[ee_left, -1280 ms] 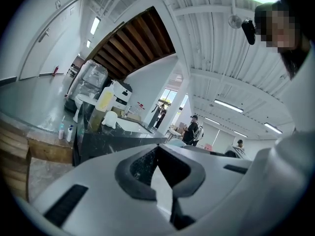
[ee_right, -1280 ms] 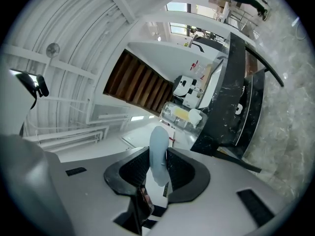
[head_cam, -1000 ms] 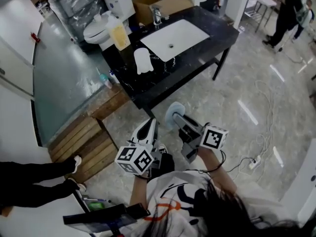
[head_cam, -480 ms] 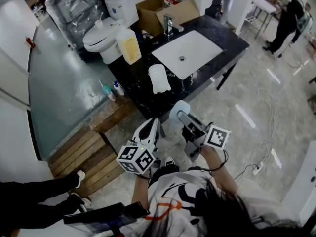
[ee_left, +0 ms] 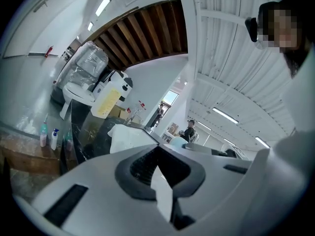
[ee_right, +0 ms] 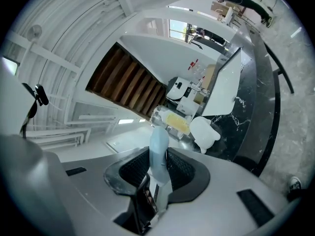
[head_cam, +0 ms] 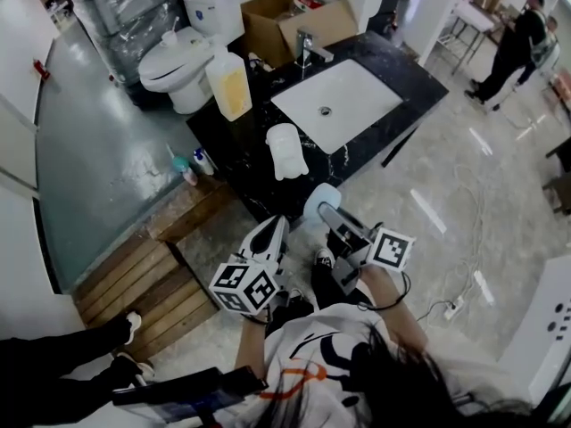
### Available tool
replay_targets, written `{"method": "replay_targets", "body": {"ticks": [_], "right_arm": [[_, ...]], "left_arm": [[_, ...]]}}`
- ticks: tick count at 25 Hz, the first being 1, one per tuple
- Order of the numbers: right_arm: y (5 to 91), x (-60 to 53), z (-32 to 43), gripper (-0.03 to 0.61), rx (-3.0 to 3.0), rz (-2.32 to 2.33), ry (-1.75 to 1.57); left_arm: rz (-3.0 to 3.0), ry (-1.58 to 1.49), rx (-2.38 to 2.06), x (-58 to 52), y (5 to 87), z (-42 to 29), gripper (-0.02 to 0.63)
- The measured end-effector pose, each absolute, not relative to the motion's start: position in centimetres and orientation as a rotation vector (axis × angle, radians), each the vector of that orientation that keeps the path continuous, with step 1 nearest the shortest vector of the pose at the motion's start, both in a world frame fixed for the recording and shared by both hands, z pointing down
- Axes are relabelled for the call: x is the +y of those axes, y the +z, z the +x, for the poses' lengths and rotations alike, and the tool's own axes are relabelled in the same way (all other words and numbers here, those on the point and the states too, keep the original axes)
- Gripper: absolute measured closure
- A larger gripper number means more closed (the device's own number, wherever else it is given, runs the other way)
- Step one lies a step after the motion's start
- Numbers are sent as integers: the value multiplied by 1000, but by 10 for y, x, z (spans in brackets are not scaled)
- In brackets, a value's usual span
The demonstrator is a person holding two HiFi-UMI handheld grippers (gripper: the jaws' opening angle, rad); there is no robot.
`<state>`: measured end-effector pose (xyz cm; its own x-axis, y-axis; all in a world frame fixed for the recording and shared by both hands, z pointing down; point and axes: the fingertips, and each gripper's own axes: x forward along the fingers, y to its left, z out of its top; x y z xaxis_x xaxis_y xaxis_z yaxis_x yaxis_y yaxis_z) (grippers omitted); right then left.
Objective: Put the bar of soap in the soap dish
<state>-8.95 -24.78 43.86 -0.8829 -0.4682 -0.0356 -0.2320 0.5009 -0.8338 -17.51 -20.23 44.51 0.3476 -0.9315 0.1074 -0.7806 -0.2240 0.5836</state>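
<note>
The bar of soap (head_cam: 320,199), a pale blue rounded piece, is clamped between the jaws of the right gripper (head_cam: 328,212). In the right gripper view it is seen standing up out of the dark pads (ee_right: 158,149), which are closed against its sides. It is held in the air over the tiled floor (head_cam: 428,203), just short of the front edge of the black counter (head_cam: 234,141), and is not yet above the countertop. The white, rounded-lobed object lying on that counter is taken to be the soap dish (head_cam: 286,150). It lies between the front edge and the white basin (head_cam: 343,105), and nothing can be seen resting in it. A bottle (head_cam: 229,85) of yellow liquid stands farther back on the counter, well apart from the dish. The left gripper (head_cam: 274,226) is held beside the right one, also off the counter; its jaws are brought together and nothing is gripped in them. As far as can be judged, the pick-up is done and the soap is secured. The soap remains to be carried in over the counter edge, lowered onto the dish and released. Some care will probably be needed so that the smooth bar is not dropped short of the dish.
</note>
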Motion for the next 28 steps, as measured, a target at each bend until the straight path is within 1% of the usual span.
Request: {"method": "replay_targets", "body": {"ticks": [9,19,24,28], "right_arm": [[445,-315,-122,472,2562,-482,-1335],[471,-405,-157,472,2744,-357,-1370],[494,-428,-180,472,2886,-176,-1312],[516,-434,-193,472,2987,-50,-1331]], "left_arm": [[1988,-378,-1575,-248,455,-212,612],[1909,-378,-1651,-318,458,-230,612],[1866,-376,-1685,-337,464,-239,612],[1838,-370,-1697,-345,467,-245,612]]}}
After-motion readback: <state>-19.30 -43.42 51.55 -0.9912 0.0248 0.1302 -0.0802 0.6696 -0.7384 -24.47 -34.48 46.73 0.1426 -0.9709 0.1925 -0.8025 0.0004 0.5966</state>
